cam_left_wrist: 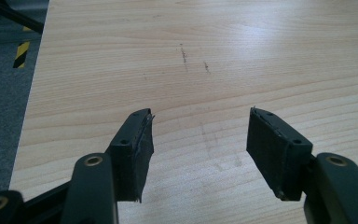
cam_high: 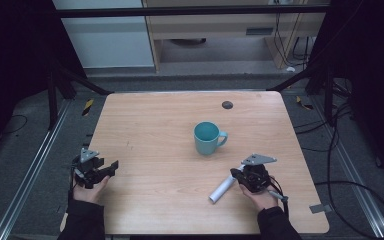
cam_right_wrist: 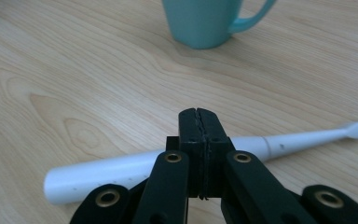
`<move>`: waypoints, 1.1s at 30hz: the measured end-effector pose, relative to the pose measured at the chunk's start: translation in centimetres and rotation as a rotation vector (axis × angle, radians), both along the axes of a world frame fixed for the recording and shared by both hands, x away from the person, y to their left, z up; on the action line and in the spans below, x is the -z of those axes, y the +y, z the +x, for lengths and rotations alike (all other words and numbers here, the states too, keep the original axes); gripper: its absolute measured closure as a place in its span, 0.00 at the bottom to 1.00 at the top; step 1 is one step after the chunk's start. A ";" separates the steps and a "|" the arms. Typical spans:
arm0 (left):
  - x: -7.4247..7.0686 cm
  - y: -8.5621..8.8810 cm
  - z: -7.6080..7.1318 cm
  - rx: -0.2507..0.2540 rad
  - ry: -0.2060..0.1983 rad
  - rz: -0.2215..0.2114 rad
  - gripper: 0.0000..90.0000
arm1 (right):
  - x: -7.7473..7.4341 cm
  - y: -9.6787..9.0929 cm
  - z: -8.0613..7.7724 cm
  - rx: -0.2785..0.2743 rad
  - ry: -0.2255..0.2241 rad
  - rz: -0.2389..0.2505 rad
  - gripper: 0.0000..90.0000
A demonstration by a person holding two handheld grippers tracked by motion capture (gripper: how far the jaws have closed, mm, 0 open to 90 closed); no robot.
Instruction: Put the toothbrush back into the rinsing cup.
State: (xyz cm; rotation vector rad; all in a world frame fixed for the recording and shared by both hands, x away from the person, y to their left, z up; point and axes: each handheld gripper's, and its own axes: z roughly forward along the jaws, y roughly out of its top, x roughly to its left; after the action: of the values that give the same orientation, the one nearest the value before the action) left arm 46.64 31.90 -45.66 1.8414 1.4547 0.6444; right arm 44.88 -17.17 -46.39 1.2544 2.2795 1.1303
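Item: white electric toothbrush (cam_right_wrist: 121, 170), lying flat on the table (cam_high: 155, 125) near the teal mug (cam_high: 207, 137), on the person's side of it; long axis crosswise to the right gripper (cam_right_wrist: 199, 116), which sits directly over it, jaws pressed together, empty; left gripper (cam_left_wrist: 198, 140) agape, well apart from the mug.

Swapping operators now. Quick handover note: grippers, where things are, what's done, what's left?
Left gripper: open, nothing between the jaws, over bare table near its left edge.
Right gripper: jaws shut together just above the white toothbrush; whether they pinch it cannot be told.
Toothbrush lies flat on the table, in front of the teal mug.
Mug stands upright mid-table, handle to the right in the high view, seemingly empty.
Done: nothing visibly placed yet.
Left, as a guess: get a firm grip on the toothbrush and stand it in the mug.
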 end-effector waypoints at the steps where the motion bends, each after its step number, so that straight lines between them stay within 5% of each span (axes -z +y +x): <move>1: 0.0 0.0 0.0 0.000 0.000 0.000 0.45 | 0.0 0.2 0.0 -0.005 0.006 0.000 1.00; 22: 0.1 0.0 0.1 0.000 0.007 0.004 0.45 | 1.4 2.5 -0.4 -0.096 0.058 -0.022 0.99; 33: 0.1 0.0 0.0 0.001 0.006 0.003 0.45 | 1.7 2.3 -0.6 -0.091 0.075 -0.044 0.99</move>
State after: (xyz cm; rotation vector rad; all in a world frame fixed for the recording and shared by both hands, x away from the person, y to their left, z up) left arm 46.68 31.93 -45.72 1.8476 1.4577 0.6415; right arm 44.29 -14.89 -48.05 1.2067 2.4252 1.0734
